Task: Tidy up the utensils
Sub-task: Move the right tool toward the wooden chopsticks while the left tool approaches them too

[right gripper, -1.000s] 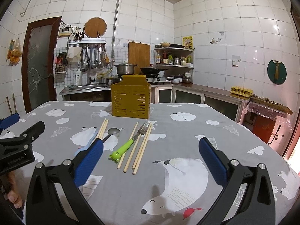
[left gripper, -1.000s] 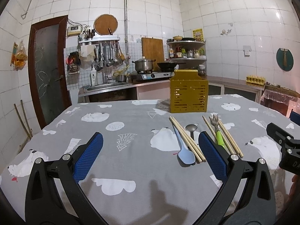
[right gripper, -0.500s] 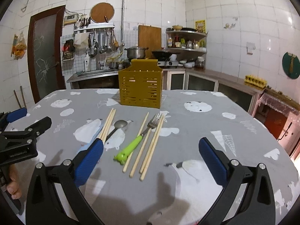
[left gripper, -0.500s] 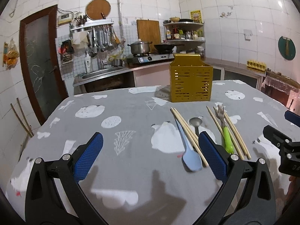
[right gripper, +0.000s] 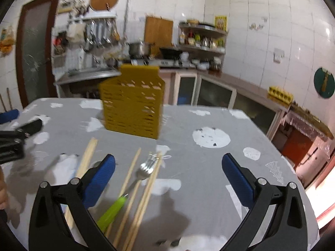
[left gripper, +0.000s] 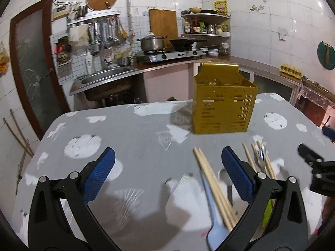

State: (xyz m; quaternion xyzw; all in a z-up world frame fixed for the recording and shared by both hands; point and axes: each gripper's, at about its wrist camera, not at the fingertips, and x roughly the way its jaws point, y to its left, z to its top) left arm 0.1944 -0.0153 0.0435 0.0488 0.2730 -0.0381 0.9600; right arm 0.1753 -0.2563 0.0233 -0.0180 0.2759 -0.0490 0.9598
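Note:
A yellow slotted utensil holder (left gripper: 225, 104) stands upright on the grey table; it also shows in the right wrist view (right gripper: 132, 106). In front of it lie wooden chopsticks (left gripper: 213, 186), a light blue spatula (left gripper: 213, 215), a metal spoon (left gripper: 225, 174) and a green-handled fork (right gripper: 129, 192) between more chopsticks (right gripper: 146, 194). My left gripper (left gripper: 167, 177) is open and empty, low over the table, its right finger above the spoon. My right gripper (right gripper: 167, 177) is open and empty, with the fork and chopsticks near its left finger.
The table wears a grey cloth with white bear prints (left gripper: 134, 133). Behind it are a sink counter (left gripper: 108, 77), a stove with a pot (left gripper: 150, 44) and wall shelves. Each gripper shows at the edge of the other's view (left gripper: 318, 171).
Both grippers have moved forward and down toward the utensils and the holder, which now look larger and closer. Both stay open and empty.

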